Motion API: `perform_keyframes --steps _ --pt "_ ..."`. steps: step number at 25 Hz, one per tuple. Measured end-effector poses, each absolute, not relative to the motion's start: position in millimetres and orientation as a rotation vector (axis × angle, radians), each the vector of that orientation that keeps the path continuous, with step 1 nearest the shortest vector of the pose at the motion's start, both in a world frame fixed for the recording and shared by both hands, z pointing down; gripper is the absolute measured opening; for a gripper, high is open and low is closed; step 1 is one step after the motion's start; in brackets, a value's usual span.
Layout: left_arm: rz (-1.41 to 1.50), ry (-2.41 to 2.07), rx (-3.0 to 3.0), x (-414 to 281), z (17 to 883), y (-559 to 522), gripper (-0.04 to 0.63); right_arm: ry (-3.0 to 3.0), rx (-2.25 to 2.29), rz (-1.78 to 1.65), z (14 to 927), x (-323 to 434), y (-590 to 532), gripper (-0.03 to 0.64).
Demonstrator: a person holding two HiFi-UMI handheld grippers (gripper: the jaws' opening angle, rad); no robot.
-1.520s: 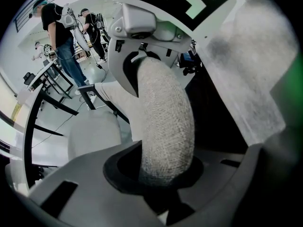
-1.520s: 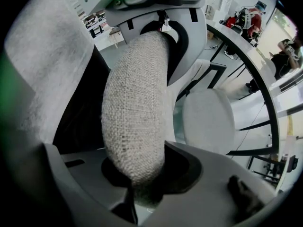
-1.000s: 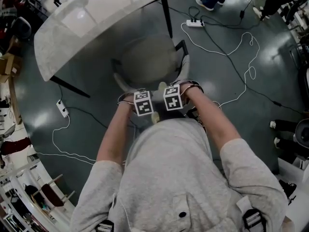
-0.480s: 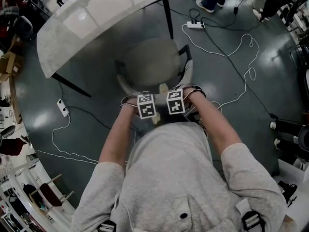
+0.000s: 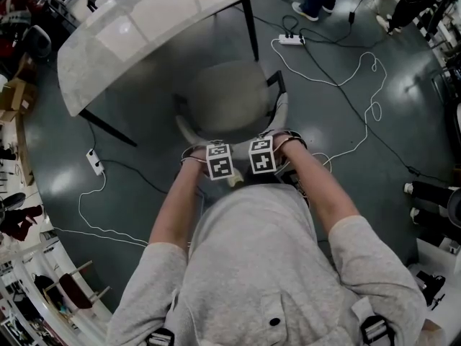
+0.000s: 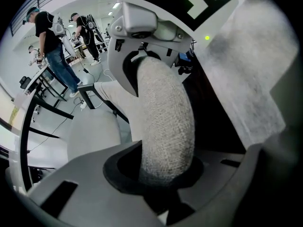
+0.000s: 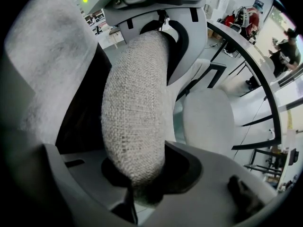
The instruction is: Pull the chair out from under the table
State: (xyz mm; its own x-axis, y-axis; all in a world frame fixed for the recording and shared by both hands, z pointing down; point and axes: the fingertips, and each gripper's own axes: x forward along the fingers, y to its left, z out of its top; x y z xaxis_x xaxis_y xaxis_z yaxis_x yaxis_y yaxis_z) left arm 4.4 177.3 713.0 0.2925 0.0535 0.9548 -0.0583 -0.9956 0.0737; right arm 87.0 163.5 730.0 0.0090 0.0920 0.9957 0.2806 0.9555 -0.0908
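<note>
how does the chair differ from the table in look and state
The chair is smaller, with matte grey fabric; the table is broad, with a pale glossy top. The left gripper and right gripper clamp the chair's backrest; the table is untouched. Both stand on thin dark legs.

A lab or workshop: power strip (image 5: 291, 39) and loose cables (image 5: 325, 82) on the grey floor (image 5: 403, 128), people (image 6: 53, 56) standing beyond.

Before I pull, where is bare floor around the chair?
Bare floor: right of the chair up to the white cable, and left of it below the table leg. A power strip and cables crowd farther left; the person hides the floor behind.
</note>
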Motion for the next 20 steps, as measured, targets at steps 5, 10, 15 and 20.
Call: perform_keyframes --steps 5,10,15,20 --pt "1.814 -0.003 2.436 8 712 186 0.1 -1.562 -0.31 -0.153 729 91 171 0.107" --pt "1.813 0.0 2.422 12 712 201 0.101 -1.562 -0.32 -0.154 728 95 185 0.107" --pt "1.811 -0.004 2.413 20 714 216 0.106 -1.565 -0.321 -0.16 730 102 201 0.11" --pt "1.797 -0.107 2.403 18 712 220 0.132 -1.612 -0.24 -0.223 727 100 202 0.111"
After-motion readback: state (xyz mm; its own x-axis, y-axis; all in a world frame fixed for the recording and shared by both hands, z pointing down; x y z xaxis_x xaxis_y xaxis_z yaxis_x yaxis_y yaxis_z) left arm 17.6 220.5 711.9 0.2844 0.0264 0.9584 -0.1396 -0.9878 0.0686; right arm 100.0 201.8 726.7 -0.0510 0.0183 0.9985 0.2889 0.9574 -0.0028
